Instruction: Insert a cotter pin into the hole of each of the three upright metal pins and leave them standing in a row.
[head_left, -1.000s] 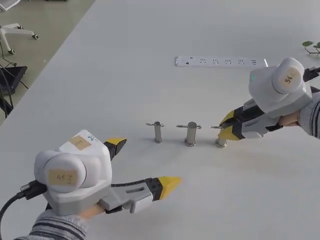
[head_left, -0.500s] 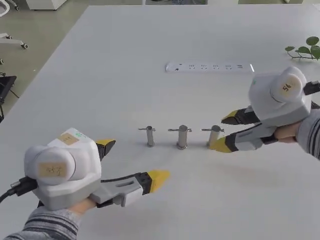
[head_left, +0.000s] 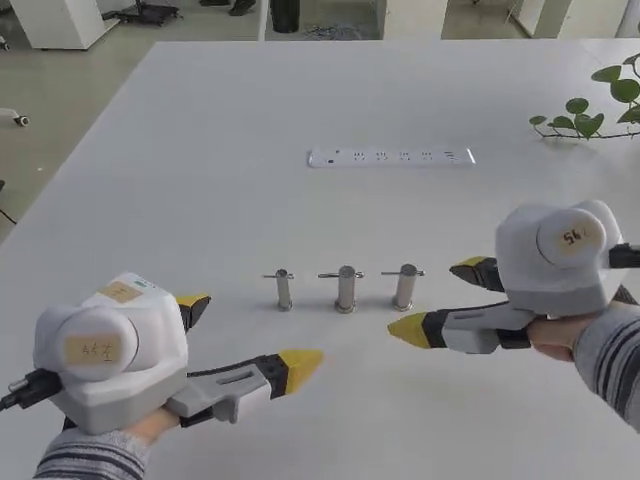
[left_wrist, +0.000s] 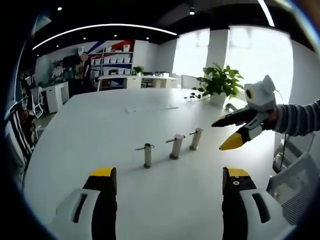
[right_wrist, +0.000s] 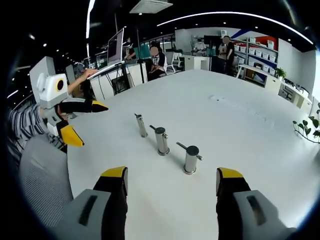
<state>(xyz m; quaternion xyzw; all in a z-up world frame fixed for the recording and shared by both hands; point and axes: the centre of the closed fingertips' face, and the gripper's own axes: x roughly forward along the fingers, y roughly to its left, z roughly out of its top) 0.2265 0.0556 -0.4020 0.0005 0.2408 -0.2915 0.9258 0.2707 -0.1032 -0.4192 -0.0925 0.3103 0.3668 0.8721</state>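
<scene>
Three upright metal pins stand in a row on the white table: the left pin (head_left: 284, 289), the middle pin (head_left: 346, 288) and the right pin (head_left: 405, 286). Each carries a thin cotter pin crosswise near its top. The same row appears in the left gripper view (left_wrist: 147, 155) (left_wrist: 175, 146) (left_wrist: 196, 138) and in the right gripper view (right_wrist: 141, 125) (right_wrist: 161, 140) (right_wrist: 190, 159). My left gripper (head_left: 245, 332) hangs open at the near left, short of the row. My right gripper (head_left: 440, 298) is open just right of the right pin, holding nothing.
A white power strip (head_left: 390, 157) lies farther back on the table (head_left: 300, 110). A green plant (head_left: 590, 105) stands at the far right edge. Desks, shelves and people fill the room beyond the table in the gripper views.
My right gripper has opened and drawn back to the right and nearer, off the right pin, which stays standing with its cotter pin. The camera has tilted up; the left gripper has barely moved.
</scene>
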